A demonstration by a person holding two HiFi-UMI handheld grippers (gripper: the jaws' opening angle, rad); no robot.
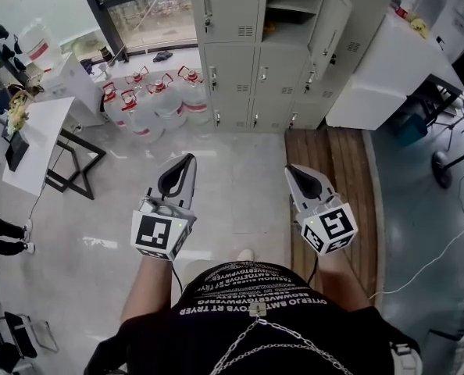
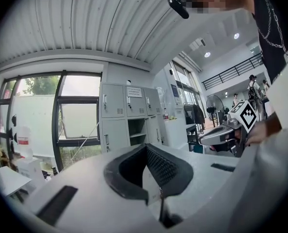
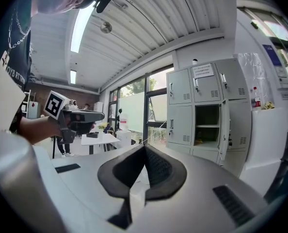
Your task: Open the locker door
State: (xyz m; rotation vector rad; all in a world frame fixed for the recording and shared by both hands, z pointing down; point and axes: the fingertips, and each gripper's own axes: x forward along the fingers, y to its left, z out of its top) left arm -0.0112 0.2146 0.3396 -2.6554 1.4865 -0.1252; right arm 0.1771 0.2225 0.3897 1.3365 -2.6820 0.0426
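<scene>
**Head view:** the lockers [image 1: 240, 61] stand well ahead of you. One door [image 1: 328, 22] is already open and the rest are closed, with jugs [image 1: 158, 100] beside them. Your left gripper [image 1: 177, 180] and right gripper [image 1: 304, 180] hang over the floor. The shirt print is mirrored and I cannot read it.

**Left gripper view:** claw pressed together, empty. The locker notice [image 2: 133, 91] is too small to read.

**Right gripper view:** claw pressed together, empty. Risk: closed jaws would likely skid off a handle, and the open door could be knocked as you approach.

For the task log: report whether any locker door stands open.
Open: one locker door is swung outward, baring a shelf inside.
</scene>
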